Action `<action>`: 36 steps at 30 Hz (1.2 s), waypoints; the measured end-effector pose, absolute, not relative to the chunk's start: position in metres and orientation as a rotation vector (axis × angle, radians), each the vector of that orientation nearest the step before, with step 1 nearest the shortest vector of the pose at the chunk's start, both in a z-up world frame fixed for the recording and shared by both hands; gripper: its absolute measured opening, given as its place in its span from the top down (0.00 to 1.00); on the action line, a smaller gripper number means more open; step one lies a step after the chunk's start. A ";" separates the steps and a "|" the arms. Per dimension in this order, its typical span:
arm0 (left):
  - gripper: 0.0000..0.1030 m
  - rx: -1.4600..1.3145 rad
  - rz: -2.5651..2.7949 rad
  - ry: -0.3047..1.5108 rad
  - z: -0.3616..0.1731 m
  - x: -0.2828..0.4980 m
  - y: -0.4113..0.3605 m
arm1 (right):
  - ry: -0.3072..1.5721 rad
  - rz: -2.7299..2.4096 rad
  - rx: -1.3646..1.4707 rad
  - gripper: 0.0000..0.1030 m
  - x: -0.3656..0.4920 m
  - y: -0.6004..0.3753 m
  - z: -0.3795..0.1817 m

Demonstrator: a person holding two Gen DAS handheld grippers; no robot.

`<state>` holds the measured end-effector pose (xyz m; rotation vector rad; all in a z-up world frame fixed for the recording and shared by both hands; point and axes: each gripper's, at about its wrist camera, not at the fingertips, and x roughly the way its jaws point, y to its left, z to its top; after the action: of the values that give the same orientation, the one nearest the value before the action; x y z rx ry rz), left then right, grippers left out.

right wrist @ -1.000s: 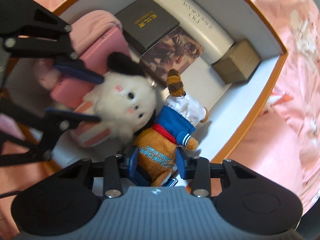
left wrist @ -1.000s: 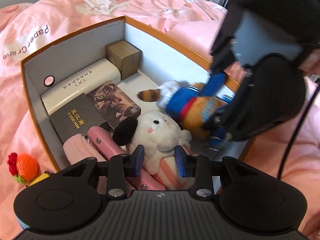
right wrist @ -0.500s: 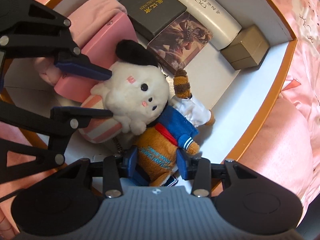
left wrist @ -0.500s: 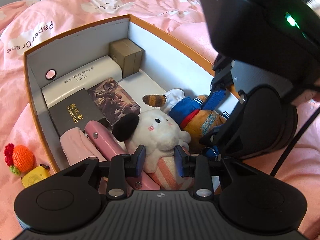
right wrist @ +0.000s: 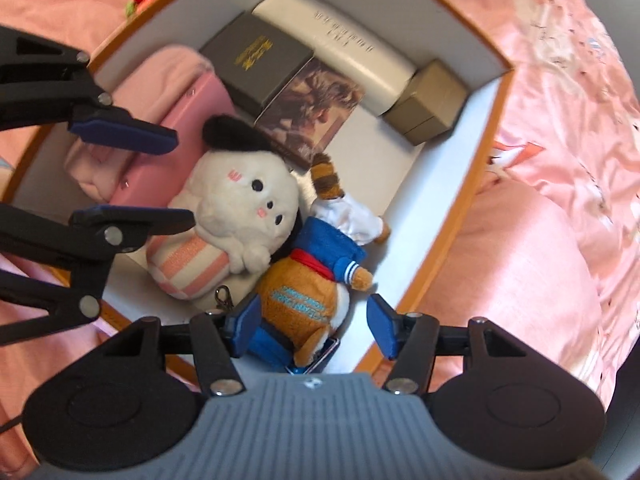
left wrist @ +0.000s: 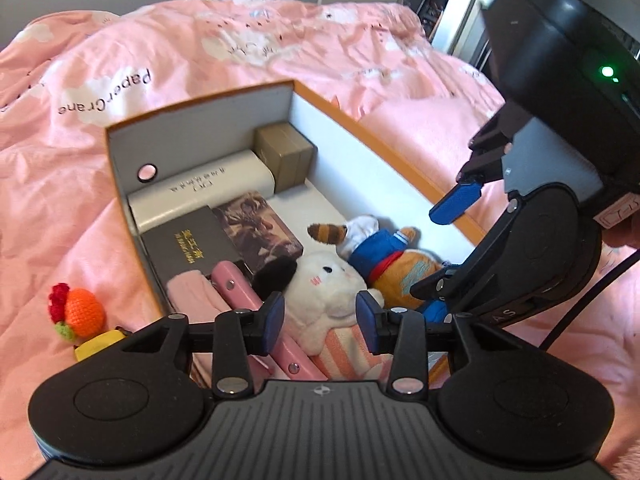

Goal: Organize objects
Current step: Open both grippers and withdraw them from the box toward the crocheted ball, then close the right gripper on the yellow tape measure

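Both my tongs have backed up out of the box (left wrist: pixel 200 112) since a second ago; right tongs (right wrist: pixel 312 322) have spread and let go of the brown plush (right wrist: pixel 308 300). Left to right: crochet fruit (left wrist: pixel 78 312) on the bed, outside the box; left tongs (left wrist: pixel 320 316) open over the white plush (left wrist: pixel 324 284); brown plush beside it, inside. Both toys look placed; I'd say fruit next.

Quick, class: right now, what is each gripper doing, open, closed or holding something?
Left gripper: open, holding nothing, above the white plush dog.
Right gripper: open, straddling the orange plush, not clamped.
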<state>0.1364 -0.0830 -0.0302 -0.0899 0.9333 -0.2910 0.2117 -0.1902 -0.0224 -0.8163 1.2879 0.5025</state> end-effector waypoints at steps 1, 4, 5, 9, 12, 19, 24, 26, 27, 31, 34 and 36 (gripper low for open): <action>0.52 -0.089 -0.284 0.927 -0.027 0.135 -0.082 | 1.272 0.491 -0.801 0.40 0.209 -0.190 -0.018; 0.52 -0.067 -0.256 0.897 -0.018 0.130 -0.079 | 1.221 0.467 -0.722 0.40 0.205 -0.195 -0.006; 0.52 -0.061 -0.243 0.890 -0.015 0.129 -0.077 | 1.199 0.458 -0.691 0.40 0.204 -0.196 0.000; 0.52 -0.068 -0.194 0.843 0.000 0.124 -0.065 | 1.071 0.451 -0.542 0.39 0.197 -0.195 0.026; 0.53 -0.052 -0.148 0.818 0.010 0.121 -0.054 | 0.962 0.474 -0.461 0.38 0.188 -0.189 0.043; 0.53 -0.059 -0.076 0.799 0.030 0.116 -0.007 | 0.748 0.531 -0.288 0.37 0.185 -0.156 0.044; 0.53 0.037 -0.078 0.831 0.043 0.110 0.029 | 0.668 0.592 -0.216 0.26 0.182 -0.125 0.043; 0.53 0.083 -0.071 0.849 0.047 0.109 0.042 | 0.670 0.622 -0.193 0.26 0.181 -0.109 0.042; 0.53 0.102 -0.067 0.856 0.049 0.108 0.049 | 0.671 0.635 -0.183 0.26 0.182 -0.101 0.042; 0.53 0.164 -0.107 0.901 0.047 0.108 0.074 | 0.741 0.695 -0.152 0.27 0.187 -0.070 0.032; 0.53 0.183 -0.172 0.965 0.038 0.110 0.089 | 0.809 0.755 -0.177 0.34 0.185 -0.045 0.017; 0.53 0.193 -0.185 0.997 0.030 0.111 0.097 | 0.855 0.780 -0.204 0.37 0.182 -0.030 0.003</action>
<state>0.1108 0.0967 0.0298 0.1931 0.9967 -0.1846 0.1825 -0.0299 0.0030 -0.2036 0.8546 0.7801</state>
